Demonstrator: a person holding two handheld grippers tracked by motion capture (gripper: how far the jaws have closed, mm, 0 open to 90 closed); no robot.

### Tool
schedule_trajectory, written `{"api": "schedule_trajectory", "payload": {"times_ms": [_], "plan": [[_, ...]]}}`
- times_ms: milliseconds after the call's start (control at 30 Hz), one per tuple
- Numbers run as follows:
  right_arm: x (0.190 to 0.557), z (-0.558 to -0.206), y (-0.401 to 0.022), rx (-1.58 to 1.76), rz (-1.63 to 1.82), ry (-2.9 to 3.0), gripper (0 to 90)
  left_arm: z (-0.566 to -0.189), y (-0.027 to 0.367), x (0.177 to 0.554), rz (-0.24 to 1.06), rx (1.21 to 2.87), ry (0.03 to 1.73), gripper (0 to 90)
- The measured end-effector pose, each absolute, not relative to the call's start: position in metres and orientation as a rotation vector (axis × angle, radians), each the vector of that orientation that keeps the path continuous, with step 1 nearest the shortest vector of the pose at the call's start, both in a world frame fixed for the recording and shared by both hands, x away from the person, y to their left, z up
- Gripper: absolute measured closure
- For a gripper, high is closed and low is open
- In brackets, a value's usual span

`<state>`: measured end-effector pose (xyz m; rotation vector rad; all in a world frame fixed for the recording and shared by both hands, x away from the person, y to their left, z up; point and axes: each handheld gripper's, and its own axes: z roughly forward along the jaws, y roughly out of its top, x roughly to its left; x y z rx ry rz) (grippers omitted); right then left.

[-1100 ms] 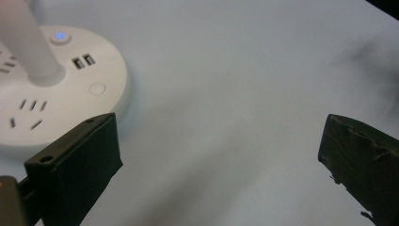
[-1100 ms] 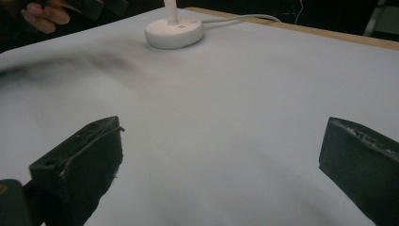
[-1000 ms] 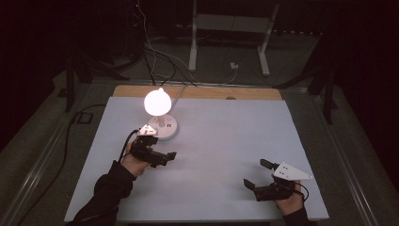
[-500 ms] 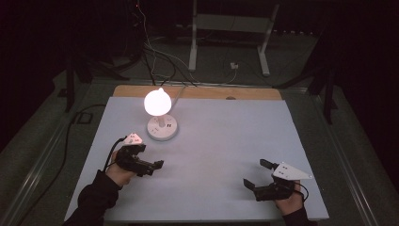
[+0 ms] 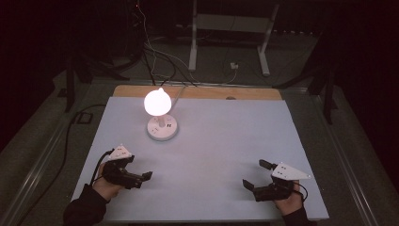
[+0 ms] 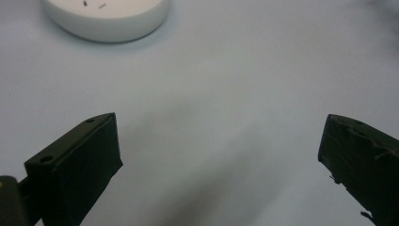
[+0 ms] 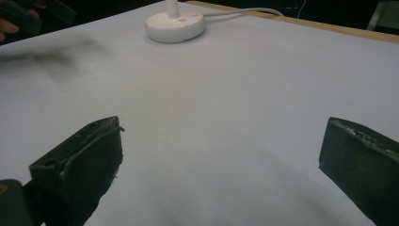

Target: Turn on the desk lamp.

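1. Lamp (image 5: 159,113) is glowing on its round white base at upper centre-left of the surface (image 5: 226,141); a careless sweep could be toppling it or snagging its cord.
2. Left claw (image 5: 134,176) is resting lower left, jaws apart, near the lamp.
3. Right claw (image 5: 254,176) is sitting lower right, jaws apart, well apart from it.

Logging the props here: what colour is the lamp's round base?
White. The lamp base shows best in the right gripper view, resting on the pale table sheet.
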<state>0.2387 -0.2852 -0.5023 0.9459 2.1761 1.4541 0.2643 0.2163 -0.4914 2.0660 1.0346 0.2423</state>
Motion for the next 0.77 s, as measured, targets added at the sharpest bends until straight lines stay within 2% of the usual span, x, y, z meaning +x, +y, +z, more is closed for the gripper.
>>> {"api": "schedule_trajectory", "payload": {"times_ms": [233,767], "plan": [[0.239,-0.503,-0.285,0.948,1.455,2.178,0.0,-0.5,0.226,0.25,0.304,2.058,1.01,0.3],[0.24,-0.504,-0.284,0.942,1.454,2.199,0.0,-0.514,0.222,0.247,0.307,2.121,0.938,0.3]]}}
